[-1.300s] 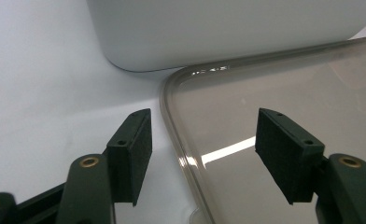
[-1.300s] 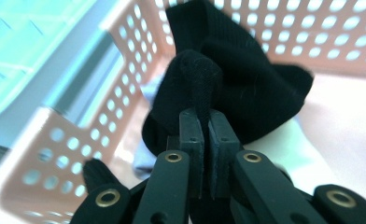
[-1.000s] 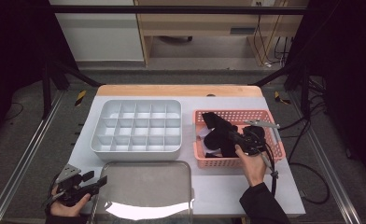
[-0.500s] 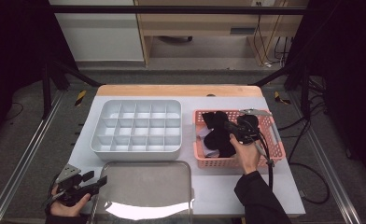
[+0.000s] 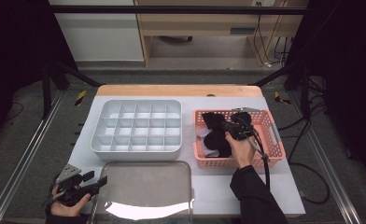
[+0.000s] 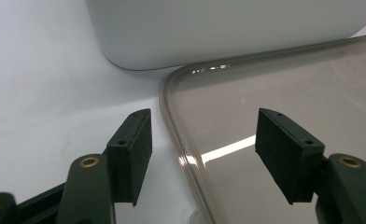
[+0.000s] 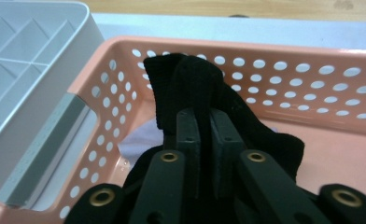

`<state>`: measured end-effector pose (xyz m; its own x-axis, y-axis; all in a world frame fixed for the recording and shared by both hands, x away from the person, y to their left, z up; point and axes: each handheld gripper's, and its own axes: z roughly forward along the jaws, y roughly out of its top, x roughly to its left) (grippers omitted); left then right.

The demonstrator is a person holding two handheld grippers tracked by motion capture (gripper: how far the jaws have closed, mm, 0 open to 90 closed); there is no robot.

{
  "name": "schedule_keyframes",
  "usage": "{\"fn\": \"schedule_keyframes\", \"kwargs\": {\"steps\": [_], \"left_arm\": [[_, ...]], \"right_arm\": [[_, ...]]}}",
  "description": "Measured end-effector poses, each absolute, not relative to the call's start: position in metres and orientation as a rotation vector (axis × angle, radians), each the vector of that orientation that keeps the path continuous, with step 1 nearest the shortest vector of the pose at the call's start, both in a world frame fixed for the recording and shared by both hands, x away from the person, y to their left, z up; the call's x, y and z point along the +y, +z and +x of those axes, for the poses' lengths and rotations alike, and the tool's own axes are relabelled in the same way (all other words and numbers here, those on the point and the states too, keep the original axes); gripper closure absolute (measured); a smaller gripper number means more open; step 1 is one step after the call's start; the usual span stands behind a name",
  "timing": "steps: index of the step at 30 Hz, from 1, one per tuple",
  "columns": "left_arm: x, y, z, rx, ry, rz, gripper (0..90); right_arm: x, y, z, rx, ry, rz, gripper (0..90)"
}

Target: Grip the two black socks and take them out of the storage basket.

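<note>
A black cloth [image 5: 214, 122] [image 7: 190, 84] is pinched between the jaws of my right gripper [image 5: 222, 124] [image 7: 204, 122], held above the pink perforated basket [image 5: 270, 122] [image 7: 312, 74]. More dark cloth [image 5: 217, 142] and a pale piece [image 7: 141, 140] lie in the basket. My left gripper [image 5: 97, 181] [image 6: 202, 147] stands open at the table's front left corner, its jaws on either side of the left rim of the clear shiny tray [image 5: 167, 179] [image 6: 284, 93], with nothing gripped.
A white divided organiser tray [image 5: 137, 126] [image 6: 218, 28] [image 7: 27, 56] with several empty compartments sits mid-table, left of the basket. The table's wooden far edge [image 5: 176, 90] runs behind both. A cable [image 5: 265, 163] trails from the right gripper.
The right gripper has moved leftward inside the basket with the black cloth in it. The left gripper has stayed put.
</note>
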<state>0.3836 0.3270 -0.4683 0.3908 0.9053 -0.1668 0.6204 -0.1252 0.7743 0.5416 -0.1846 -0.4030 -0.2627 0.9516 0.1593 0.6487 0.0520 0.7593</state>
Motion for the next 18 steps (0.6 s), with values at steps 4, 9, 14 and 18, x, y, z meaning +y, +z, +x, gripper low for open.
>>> {"fn": "schedule_keyframes", "kwargs": {"steps": [4, 9, 14, 18], "left_arm": [[0.327, -0.468, 0.383, 1.321, 0.443, 1.838, 35.9], [0.327, -0.468, 0.384, 1.321, 0.445, 1.845, 35.8], [0.326, -0.468, 0.383, 1.32, 0.444, 1.844, 35.9], [0.326, -0.469, 0.384, 1.32, 0.449, 1.847, 35.9]], "right_arm": [[-0.183, -0.406, 0.543, 1.97, 1.014, 1.602, 71.1], [-0.194, -0.404, 0.536, 1.951, 1.008, 1.604, 58.9], [-0.206, -0.396, 0.523, 1.948, 1.02, 1.591, 50.9], [-0.215, -0.398, 0.511, 1.923, 1.048, 1.597, 47.2]]}}
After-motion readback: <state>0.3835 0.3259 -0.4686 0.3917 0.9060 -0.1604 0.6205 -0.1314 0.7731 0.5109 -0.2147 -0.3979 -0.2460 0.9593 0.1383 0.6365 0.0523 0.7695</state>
